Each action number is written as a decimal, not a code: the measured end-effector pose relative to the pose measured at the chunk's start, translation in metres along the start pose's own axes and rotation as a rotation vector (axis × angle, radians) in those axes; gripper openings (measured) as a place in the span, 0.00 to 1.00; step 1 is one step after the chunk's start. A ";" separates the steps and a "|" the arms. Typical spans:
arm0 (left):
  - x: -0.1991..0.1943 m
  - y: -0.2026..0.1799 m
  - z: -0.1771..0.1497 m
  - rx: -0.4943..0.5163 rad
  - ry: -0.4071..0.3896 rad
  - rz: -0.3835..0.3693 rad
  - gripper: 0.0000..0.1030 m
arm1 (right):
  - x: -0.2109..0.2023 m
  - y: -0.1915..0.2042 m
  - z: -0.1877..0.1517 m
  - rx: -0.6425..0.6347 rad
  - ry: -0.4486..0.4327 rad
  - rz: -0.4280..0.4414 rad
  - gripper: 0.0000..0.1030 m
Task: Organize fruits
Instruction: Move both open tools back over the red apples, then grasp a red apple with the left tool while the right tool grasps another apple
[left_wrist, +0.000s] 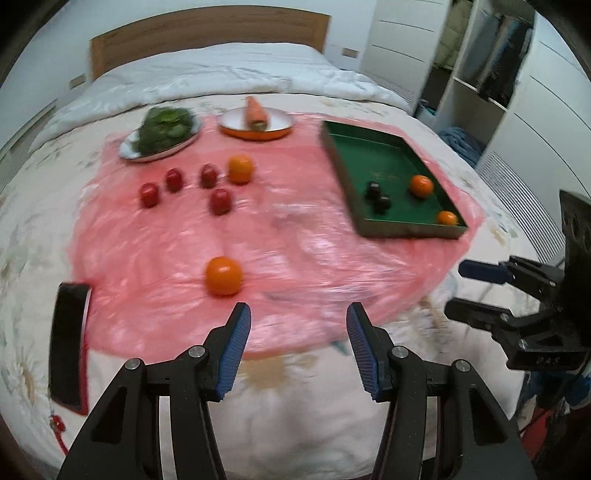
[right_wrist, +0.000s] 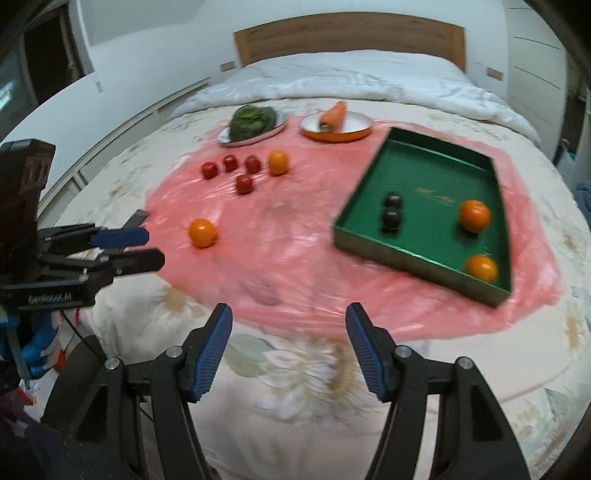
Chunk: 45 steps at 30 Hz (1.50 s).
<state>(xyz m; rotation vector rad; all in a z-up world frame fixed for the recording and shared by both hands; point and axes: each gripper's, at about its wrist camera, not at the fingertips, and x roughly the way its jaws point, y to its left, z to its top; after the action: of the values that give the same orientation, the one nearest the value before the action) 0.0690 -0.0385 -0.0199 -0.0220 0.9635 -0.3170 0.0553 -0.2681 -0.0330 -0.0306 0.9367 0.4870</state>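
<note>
Two oranges (right_wrist: 474, 215) and two dark fruits (right_wrist: 392, 213) lie in the green tray (right_wrist: 417, 255) on the pink plastic sheet (right_wrist: 288, 236). Outside the tray, one orange (left_wrist: 223, 276) sits near the sheet's front edge, another (left_wrist: 240, 169) beside four red fruits (left_wrist: 192, 188). Left gripper (left_wrist: 298, 347) and right gripper (right_wrist: 289, 347) hover above the bed's near edge, jaws parted, nothing between them.
</note>
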 end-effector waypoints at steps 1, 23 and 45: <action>0.001 0.010 -0.002 -0.019 0.002 0.010 0.47 | 0.006 0.005 0.002 -0.011 0.011 0.012 1.00; 0.065 0.151 0.061 -0.183 -0.011 0.107 0.46 | 0.110 0.047 0.093 -0.083 0.013 0.152 0.98; 0.148 0.186 0.120 -0.139 0.056 0.172 0.30 | 0.220 0.059 0.160 -0.082 0.067 0.125 0.71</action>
<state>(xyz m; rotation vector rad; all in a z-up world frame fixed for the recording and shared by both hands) 0.2918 0.0830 -0.0998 -0.0572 1.0348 -0.0920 0.2616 -0.0933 -0.0972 -0.0629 0.9881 0.6432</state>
